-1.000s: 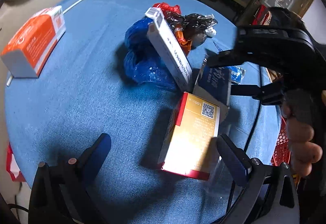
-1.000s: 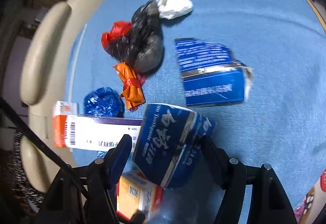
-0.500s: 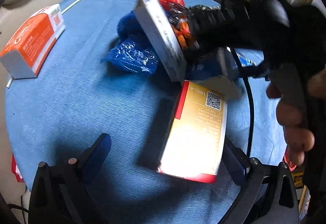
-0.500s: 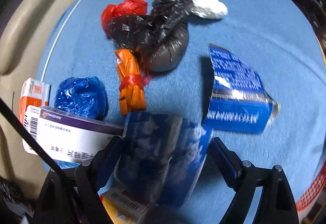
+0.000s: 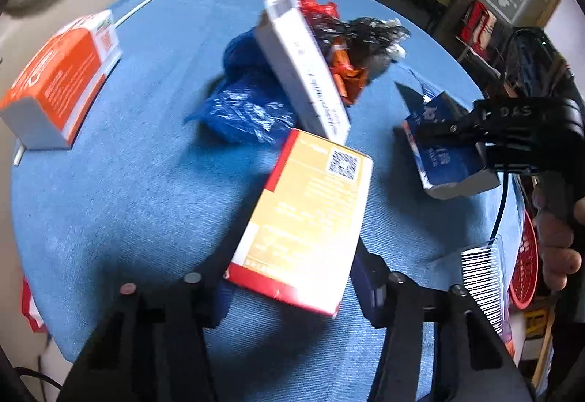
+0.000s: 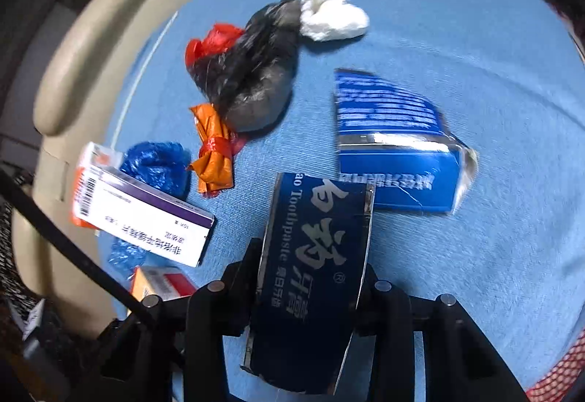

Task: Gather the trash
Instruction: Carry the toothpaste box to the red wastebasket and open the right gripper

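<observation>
Left hand-held gripper (image 5: 289, 277) is closing on the gold-and-red carton (image 5: 307, 222) lying on the blue tabletop (image 5: 128, 201); right hand-held gripper (image 6: 310, 286) is closing on the dark-blue toothpaste box (image 6: 314, 266). I am squeezing both squarely before lifting, so neither slips.

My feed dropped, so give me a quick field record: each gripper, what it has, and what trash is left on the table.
left gripper: jaws closing, yellow box between them
right gripper: jaws closing, toothpaste box between them
table: blue cloth
left on table: orange box, white box, blue bag, black bag, tissue, torn blue carton
</observation>
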The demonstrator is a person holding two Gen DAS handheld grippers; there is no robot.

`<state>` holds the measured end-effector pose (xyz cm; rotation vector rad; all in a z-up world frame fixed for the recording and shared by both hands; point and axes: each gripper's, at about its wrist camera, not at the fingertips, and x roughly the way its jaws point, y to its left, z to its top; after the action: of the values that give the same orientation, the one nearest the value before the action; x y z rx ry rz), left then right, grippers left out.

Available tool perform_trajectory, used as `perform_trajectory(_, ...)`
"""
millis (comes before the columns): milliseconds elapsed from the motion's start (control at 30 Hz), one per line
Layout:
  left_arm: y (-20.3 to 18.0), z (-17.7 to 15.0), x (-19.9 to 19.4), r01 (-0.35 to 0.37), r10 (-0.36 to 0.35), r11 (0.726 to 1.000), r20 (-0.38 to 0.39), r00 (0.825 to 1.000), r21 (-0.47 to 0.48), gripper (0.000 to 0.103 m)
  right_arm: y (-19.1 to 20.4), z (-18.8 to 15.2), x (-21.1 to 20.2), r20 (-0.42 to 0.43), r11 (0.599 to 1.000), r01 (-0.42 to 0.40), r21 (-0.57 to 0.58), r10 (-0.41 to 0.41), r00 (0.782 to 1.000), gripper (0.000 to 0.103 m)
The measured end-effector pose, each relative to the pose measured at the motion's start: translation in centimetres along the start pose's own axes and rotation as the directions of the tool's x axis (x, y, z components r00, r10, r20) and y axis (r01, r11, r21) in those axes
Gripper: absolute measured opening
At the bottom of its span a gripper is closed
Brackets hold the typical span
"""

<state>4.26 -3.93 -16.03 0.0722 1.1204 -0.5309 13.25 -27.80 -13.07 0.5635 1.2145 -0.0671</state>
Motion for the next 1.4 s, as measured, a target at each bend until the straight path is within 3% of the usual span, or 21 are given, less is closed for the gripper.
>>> perform_trajectory(200, -1.3, 0.3, -1.8, -0.002, 0.002, 1.0, 0.052, 0.999, 0.01, 0.05, -2.0, -2.4, -4.7, 0.12, 0.993, -0.121, -0.002, 0.12, 0.985, 0.042)
perform_trajectory(300, -2.3, 0.5, -3.4, -0.004, 0.0, 0.999, 0.092, 0.996, 0.04, 0.05, -4.4, -4.0, -6.7, 0.204, 0.991, -0.133, -0.008, 0.132, 0.97, 0.042)
perform_trajectory(500, -7.1, 0.8, -6.4, 0.004, -0.026, 0.99, 0.153, 0.988, 0.143, 0.05, -10.7, -8.5, -12.6, 0.347, 0.994, -0.108, 0.011, 0.097, 0.933, 0.042)
perform_trajectory(667, -13.8, 1.0, -7.8, 0.049, -0.097, 0.958, 0.156, 0.983, 0.282, 0.05, -15.0, -12.0, -15.7, 0.412, 0.996, -0.06, 0.061, 0.03, 0.91, 0.042)
perform_trajectory(900, -24.7, 0.0, -6.0, 0.143, -0.175, 0.878, 0.029, 0.984, 0.458, 0.05, -23.5, -17.0, -19.5, 0.456, 0.98, -0.012, 0.198, -0.082, 0.886, 0.044)
perform_trajectory(1033, -30.3, -0.5, -3.0, 0.167, -0.172, 0.832, -0.041, 0.984, 0.529, 0.05, -27.7, -19.1, -20.6, 0.46, 0.96, 0.018, 0.28, -0.151, 0.875, 0.045)
perform_trajectory(1300, -39.3, -2.0, 2.0, 0.211, -0.133, 0.771, -0.171, 0.976, 0.601, 0.051, -33.3, -21.9, -22.0, 0.478, 0.919, 0.011, 0.394, -0.215, 0.852, 0.048)
perform_trajectory(1400, -41.5, -2.4, 3.8, 0.224, -0.116, 0.744, -0.208, 0.971, 0.629, 0.062, -34.3, -22.6, -22.7, 0.495, 0.912, 0.014, 0.411, -0.236, 0.836, 0.05)
